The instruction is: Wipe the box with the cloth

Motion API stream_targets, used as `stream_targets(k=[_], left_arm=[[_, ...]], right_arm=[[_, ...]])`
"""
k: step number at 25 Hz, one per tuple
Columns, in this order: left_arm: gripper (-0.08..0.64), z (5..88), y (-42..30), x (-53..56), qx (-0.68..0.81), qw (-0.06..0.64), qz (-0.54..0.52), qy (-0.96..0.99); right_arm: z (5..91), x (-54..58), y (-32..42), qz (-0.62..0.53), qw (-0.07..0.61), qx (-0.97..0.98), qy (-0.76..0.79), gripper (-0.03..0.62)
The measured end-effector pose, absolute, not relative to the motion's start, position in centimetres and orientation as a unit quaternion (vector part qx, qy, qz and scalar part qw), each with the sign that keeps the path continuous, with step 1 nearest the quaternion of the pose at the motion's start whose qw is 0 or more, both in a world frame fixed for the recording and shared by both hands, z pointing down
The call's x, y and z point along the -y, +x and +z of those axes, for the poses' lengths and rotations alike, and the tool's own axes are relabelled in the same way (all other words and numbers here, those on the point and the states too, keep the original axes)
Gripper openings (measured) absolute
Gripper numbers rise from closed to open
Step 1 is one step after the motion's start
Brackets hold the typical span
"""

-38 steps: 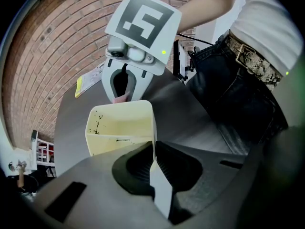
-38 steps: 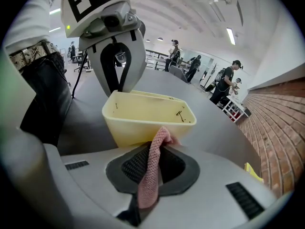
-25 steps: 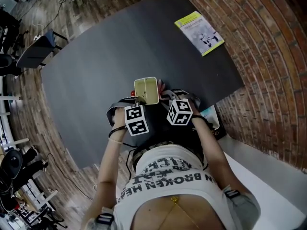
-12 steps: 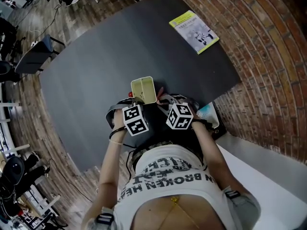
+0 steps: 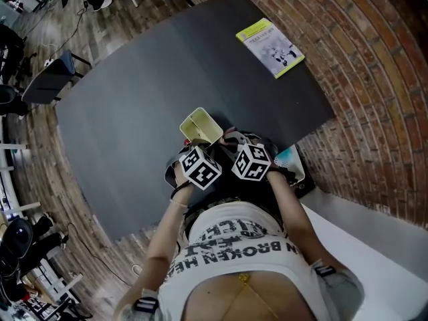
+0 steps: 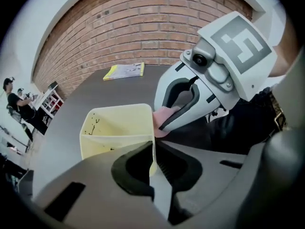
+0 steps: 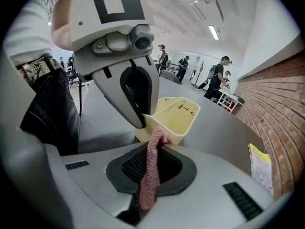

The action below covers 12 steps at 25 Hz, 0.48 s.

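Observation:
A pale yellow open box (image 5: 200, 125) with dark specks inside is held up over the near edge of the dark table (image 5: 147, 72). My left gripper (image 6: 152, 152) is shut on one thin wall of the box (image 6: 114, 128). The right gripper (image 7: 155, 147) is shut on a pink cloth (image 7: 152, 171), whose bunched end presses against the box (image 7: 177, 114) on the outside near its lower edge. In the left gripper view the cloth (image 6: 162, 118) touches the box's right wall under the right gripper (image 6: 183, 111). Both marker cubes sit close together in the head view.
A yellow-green booklet (image 5: 270, 46) lies at the table's far right corner. A white and teal item (image 5: 291, 160) sits by the table's near right edge. A chair (image 5: 50, 72) stands on the floor to the left. People stand in the room's background (image 7: 217, 78).
The left gripper has rolled and turned the box, which now sits diagonally instead of square. Its marker cube has shifted right, closer to the right gripper. The right gripper has barely moved.

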State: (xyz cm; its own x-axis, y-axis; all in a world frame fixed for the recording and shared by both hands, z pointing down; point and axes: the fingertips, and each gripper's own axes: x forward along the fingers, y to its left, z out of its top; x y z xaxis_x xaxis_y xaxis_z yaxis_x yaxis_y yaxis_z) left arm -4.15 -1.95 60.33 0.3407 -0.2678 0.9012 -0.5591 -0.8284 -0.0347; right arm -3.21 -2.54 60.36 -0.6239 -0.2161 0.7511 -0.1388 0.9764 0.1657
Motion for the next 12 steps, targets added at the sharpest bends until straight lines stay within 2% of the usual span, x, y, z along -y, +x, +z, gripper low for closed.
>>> stream_targets(k=[7, 10, 12], left_arm=[[0.069, 56.9, -4.7, 2.4, 0.282, 0.113, 0.44, 0.845], [0.074, 54.6, -6.3, 3.1, 0.287, 0.057, 0.411, 0.863], [0.074, 54.7, -8.4, 3.6, 0.275, 0.006, 0.451, 0.849]], right_arm=[[58.4, 4.7, -0.8, -0.037, 0.402, 0.904, 0.139, 0.018], [57.5, 5.8, 0.5, -0.03, 0.392, 0.905, 0.164, 0.017], [57.1, 6.3, 1.1, -0.022, 0.386, 0.905, 0.178, 0.017]])
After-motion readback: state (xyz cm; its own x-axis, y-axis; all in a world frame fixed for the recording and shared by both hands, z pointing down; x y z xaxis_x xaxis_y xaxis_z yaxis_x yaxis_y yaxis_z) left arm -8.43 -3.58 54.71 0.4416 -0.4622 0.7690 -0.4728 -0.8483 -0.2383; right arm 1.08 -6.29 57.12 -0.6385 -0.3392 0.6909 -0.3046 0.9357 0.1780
